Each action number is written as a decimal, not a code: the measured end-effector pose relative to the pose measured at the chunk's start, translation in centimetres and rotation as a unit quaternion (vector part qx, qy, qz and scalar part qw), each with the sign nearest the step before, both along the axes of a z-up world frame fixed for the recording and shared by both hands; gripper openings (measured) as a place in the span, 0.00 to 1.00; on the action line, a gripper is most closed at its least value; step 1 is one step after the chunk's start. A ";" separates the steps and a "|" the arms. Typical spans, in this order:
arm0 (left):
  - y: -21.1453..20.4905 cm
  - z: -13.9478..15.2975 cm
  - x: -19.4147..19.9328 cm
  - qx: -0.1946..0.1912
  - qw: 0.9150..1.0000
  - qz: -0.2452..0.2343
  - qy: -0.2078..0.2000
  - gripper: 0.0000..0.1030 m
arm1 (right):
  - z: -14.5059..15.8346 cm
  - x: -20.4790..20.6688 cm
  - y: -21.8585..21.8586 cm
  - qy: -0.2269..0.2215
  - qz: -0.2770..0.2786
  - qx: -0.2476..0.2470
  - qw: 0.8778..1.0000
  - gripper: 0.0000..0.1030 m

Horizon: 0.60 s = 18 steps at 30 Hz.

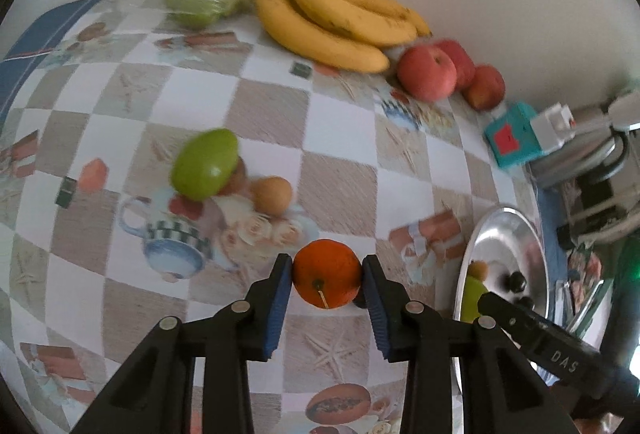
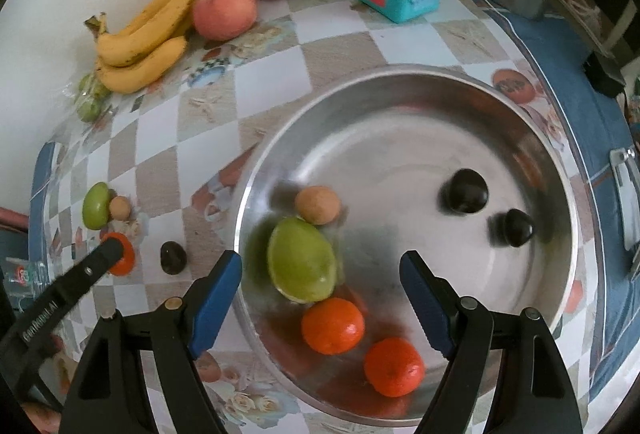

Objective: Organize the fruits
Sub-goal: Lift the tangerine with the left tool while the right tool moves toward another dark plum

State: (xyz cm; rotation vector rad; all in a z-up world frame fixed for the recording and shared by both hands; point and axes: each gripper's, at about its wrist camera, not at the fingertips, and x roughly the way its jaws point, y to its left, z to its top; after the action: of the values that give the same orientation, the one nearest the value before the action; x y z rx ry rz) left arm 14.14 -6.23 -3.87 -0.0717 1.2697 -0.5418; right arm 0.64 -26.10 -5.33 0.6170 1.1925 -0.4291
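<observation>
Here the left gripper (image 1: 327, 276) is clamped on one orange tangerine (image 1: 327, 273), both blue pads pressing its sides; the fruit appears lifted clear of the checked tablecloth (image 1: 340, 190), though the blurred wrist view does not settle this. The right gripper (image 2: 320, 282) stands with its jaws wide apart and nothing between them, poised above the near part of the steel bowl (image 2: 400, 82). Inside the bowl lie six pieces: two tangerines (image 2: 333, 325) nearest the fingers, one green fruit (image 2: 302, 266) just beyond them, one small tan round fruit (image 2: 318, 205) touching the green one, and two dark round fruits (image 2: 467, 191) well apart on the far right side. On the cloth to the left of the bowl, one dark fruit (image 2: 173, 257) lies near the rim; farther left, one loose green fruit (image 1: 205, 164) and one loose tan fruit (image 1: 273, 195) sit just beside each other. At the far edge, against the wall, there is one bunch of bananas (image 1: 332, 26), three fingers countable, and three red apples (image 1: 427, 73) in a row beside it. One clear bag of green fruit (image 1: 200, 0) lies left of the bananas. One teal box (image 1: 510, 140) stands right of the apples.
</observation>
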 end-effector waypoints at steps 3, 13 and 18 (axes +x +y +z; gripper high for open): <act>1.1 0.3 0.6 -0.004 1.000 0.017 0.000 0.37 | 0.6 0.3 0.6 -0.014 0.012 -0.005 1.000 0.79; 4.3 0.5 1.6 0.024 0.998 0.065 -0.009 0.37 | 2.4 2.8 4.7 -0.083 0.084 0.002 0.993 0.79; 6.0 0.4 2.4 0.037 0.995 0.090 -0.012 0.37 | 2.5 3.6 6.6 -0.091 0.109 -0.012 0.990 0.79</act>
State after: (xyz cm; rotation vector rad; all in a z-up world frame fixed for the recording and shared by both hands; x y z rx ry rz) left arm 16.51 -0.24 -3.50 -0.1155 1.2442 -0.3385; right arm 4.23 -19.54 -2.88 0.4876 1.0648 -0.1968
